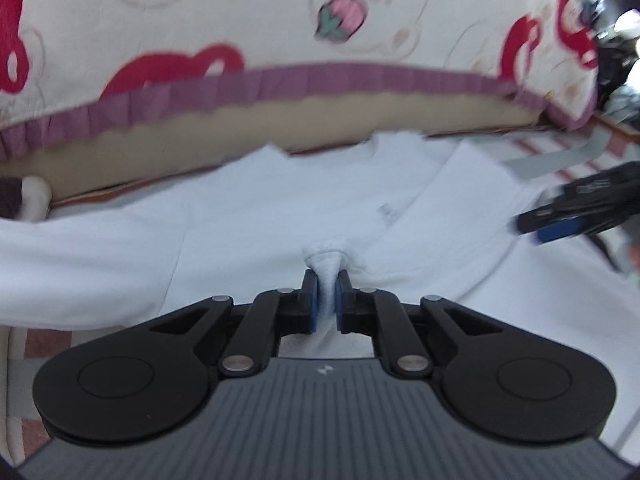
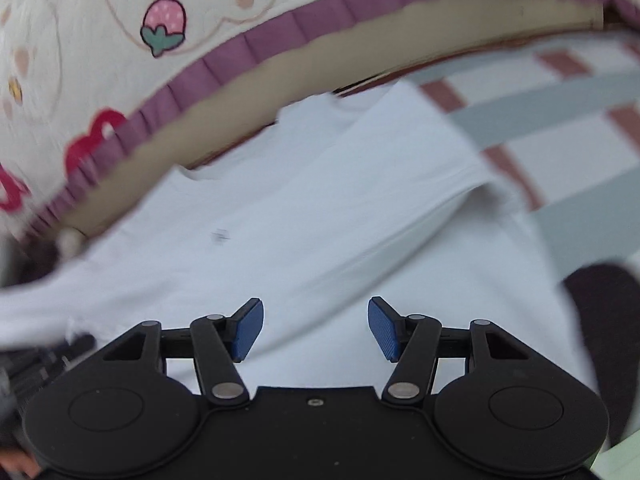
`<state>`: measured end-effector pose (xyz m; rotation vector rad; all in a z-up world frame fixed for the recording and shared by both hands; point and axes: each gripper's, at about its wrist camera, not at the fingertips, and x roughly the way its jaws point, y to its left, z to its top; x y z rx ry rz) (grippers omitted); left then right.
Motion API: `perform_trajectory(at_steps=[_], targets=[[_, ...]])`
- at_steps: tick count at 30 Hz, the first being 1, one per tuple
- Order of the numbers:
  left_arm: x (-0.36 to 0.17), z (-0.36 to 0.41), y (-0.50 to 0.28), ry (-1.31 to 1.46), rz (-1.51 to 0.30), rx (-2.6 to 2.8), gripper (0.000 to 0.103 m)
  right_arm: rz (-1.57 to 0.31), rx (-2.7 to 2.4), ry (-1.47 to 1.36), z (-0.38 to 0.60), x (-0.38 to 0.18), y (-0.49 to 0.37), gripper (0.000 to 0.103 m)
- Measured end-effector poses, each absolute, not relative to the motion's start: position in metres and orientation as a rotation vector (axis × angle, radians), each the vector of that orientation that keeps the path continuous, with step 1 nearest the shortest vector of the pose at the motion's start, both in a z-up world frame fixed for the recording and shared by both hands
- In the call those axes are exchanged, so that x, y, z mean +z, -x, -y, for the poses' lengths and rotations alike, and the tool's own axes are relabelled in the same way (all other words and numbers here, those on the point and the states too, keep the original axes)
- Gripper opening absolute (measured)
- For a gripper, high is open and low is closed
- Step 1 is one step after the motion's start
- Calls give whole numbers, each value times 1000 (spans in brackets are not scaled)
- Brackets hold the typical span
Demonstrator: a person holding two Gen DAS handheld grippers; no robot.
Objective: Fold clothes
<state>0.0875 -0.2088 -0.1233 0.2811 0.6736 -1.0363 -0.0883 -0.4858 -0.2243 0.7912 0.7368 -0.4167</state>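
Observation:
A white shirt (image 1: 248,216) lies spread on a checked bedsheet, its top edge near the cushion. My left gripper (image 1: 327,280) is shut on a bunched pinch of the shirt's white fabric, which pokes up between the blue pads. At the right edge of the left wrist view, the right gripper (image 1: 560,224) hovers over the shirt, blurred. In the right wrist view, my right gripper (image 2: 316,320) stands open above the white shirt (image 2: 300,200), with nothing between its fingers.
A cartoon-print cushion (image 1: 240,20) with a purple frill (image 1: 280,84) runs along the far side. The checked bedsheet (image 2: 560,120) shows to the right of the shirt. A dark object (image 2: 600,320) lies at the right edge, and dark clutter (image 1: 616,40) sits at the far right.

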Motion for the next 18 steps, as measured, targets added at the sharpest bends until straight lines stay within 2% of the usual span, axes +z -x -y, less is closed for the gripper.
perform_trajectory(at_steps=[5, 10, 12, 13, 16, 18], targets=[[-114, 188, -51, -510, -646, -1154, 13, -781, -412, -835, 477, -230, 76, 63], [-139, 166, -33, -571, -846, -1190, 15, -791, -409, -881, 482, -234, 80, 63], [-143, 156, -38, -555, -868, -1163, 15, -791, -392, -840, 480, -226, 80, 63], [-142, 153, -45, -531, -872, -1140, 17, -788, -379, -811, 478, -221, 78, 63], [-136, 144, -75, -367, -922, -1063, 41, -783, -305, -690, 463, -203, 66, 63], [-136, 136, -96, -226, -977, -1007, 43, -800, -279, -566, 452, -191, 53, 64]])
